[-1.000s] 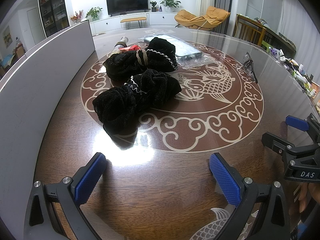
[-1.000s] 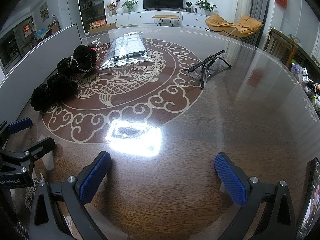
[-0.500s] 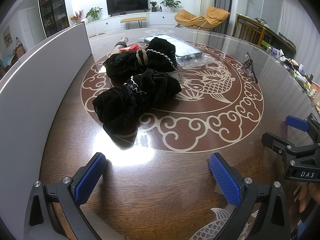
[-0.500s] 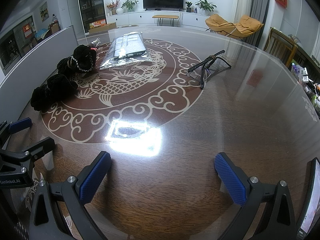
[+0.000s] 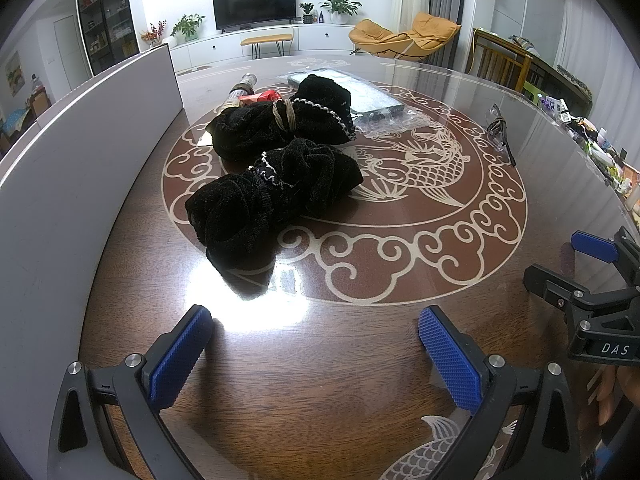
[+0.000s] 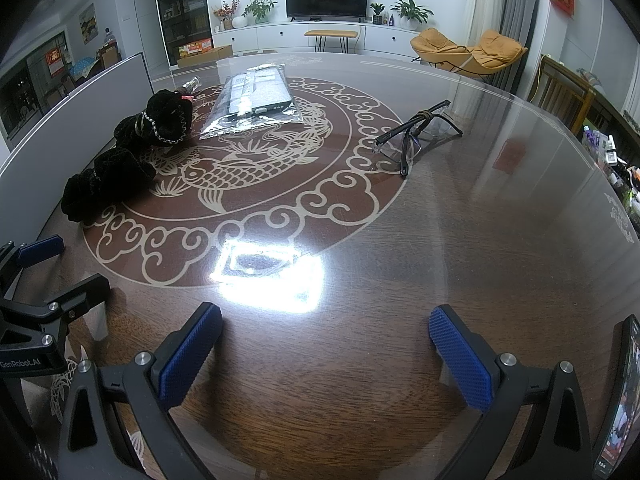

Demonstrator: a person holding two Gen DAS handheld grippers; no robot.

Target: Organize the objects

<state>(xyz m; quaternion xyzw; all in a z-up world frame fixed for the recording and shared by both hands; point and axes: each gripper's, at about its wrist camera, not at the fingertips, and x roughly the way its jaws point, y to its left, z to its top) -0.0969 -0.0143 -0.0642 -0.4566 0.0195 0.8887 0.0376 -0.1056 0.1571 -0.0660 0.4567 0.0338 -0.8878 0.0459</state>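
Two black velvet pouches lie on the round table: the near pouch [image 5: 272, 196] [image 6: 106, 186] and the far pouch [image 5: 284, 120] [image 6: 160, 126], each tied at the neck. Behind them a clear bag holding a dark flat item [image 5: 352, 98] [image 6: 256, 98] rests beside a small bottle [image 5: 240, 87] [image 6: 191, 84] and a red packet [image 5: 258, 98]. Glasses [image 6: 416, 134] [image 5: 500, 130] sit to the right. My left gripper [image 5: 316, 344] hovers open over bare wood short of the near pouch. My right gripper [image 6: 326, 340] is open too, holding nothing.
A grey upright panel [image 5: 80, 152] [image 6: 72, 120] walls off the table's left side. A phone [image 6: 618, 400] stands at the right gripper's lower right. Small clutter [image 5: 596, 136] lines the far right edge. Each gripper shows in the other's view, left gripper [image 6: 44, 312] and right gripper [image 5: 592, 292].
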